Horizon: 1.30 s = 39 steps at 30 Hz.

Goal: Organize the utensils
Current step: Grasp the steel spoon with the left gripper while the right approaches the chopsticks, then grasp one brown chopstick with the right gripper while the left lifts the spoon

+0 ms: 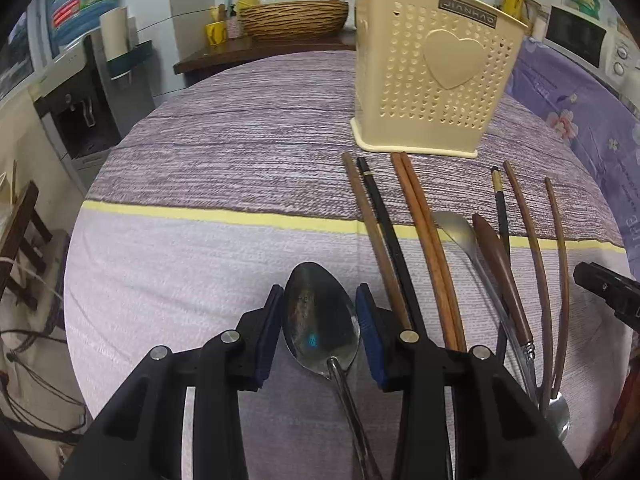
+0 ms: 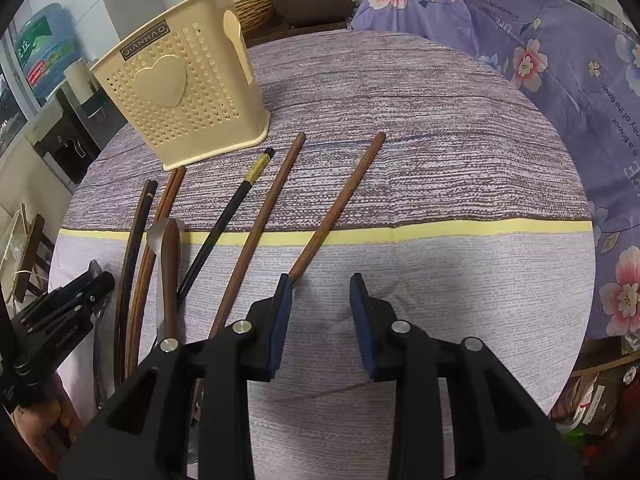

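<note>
My left gripper [image 1: 319,289] is shut on the bowl of a metal spoon [image 1: 320,320], whose handle runs back beneath the gripper. Several brown and black chopsticks [image 1: 424,240] lie in a fan to its right, with a wooden-handled utensil [image 1: 500,272] among them. A cream perforated utensil holder [image 1: 432,80] stands upright behind them. My right gripper [image 2: 320,280] hangs open over bare cloth, nothing between its pads. A brown chopstick [image 2: 340,204] runs under its left fingertip. The utensil holder [image 2: 180,92] stands at the far left there. The left gripper [image 2: 68,304] shows at that view's left edge.
The round table carries a striped purple cloth [image 1: 240,160] with a yellow band. A floral purple cover [image 2: 560,80] drapes something at the right. Behind stand a wicker basket [image 1: 294,18], a water dispenser [image 1: 76,92] and a microwave [image 1: 580,36].
</note>
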Motion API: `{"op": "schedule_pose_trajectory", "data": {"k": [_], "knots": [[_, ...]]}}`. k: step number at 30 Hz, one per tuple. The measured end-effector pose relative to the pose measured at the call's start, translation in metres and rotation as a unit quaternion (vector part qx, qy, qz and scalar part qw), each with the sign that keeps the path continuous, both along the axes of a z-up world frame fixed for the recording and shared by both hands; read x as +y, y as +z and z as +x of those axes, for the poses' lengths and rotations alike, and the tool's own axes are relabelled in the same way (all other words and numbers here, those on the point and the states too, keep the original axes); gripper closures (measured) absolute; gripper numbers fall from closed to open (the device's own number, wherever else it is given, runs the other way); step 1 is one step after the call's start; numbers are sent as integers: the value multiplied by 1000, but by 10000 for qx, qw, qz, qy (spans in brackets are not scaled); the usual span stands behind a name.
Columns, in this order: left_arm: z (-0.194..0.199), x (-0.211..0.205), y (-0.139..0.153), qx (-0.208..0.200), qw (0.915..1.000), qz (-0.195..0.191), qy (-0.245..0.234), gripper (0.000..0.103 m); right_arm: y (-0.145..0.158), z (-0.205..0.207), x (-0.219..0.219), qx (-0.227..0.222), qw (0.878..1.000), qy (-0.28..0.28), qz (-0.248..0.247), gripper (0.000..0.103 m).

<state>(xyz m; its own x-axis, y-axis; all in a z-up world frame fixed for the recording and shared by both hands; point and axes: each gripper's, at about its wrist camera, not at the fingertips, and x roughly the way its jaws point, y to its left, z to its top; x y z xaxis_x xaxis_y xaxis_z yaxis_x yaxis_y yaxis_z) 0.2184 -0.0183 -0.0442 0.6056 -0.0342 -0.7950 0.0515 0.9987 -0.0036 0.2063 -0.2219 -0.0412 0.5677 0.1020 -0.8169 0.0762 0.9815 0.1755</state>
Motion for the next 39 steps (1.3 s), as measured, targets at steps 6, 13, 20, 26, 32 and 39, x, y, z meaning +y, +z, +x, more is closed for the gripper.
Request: {"op": "schedule_pose_trajectory", "data": {"k": [6,13,20,26,32,39], "knots": [[34,7,1,155,9997,-25,-205,66,7,16,-7,-47,9999,-49,-79,72],[54,14,8,176,9993,-248,-195,59,4,49,-12,86,9995,-284,-109,72],[23,23,26,-318,9991,-150,243,22,-7,71,-12,169,9979,-507,-373,72],[31,13,10,62,9994,-12,339,34,-8,89,-1,217,9976,-381,-534,72],[45,9,-1,268,9983,48,509,46,-8,107,7,216,9975,-327,-595,79],[58,4,0,339,9976,101,598,58,-10,113,11,199,9971,-363,-636,85]]}}
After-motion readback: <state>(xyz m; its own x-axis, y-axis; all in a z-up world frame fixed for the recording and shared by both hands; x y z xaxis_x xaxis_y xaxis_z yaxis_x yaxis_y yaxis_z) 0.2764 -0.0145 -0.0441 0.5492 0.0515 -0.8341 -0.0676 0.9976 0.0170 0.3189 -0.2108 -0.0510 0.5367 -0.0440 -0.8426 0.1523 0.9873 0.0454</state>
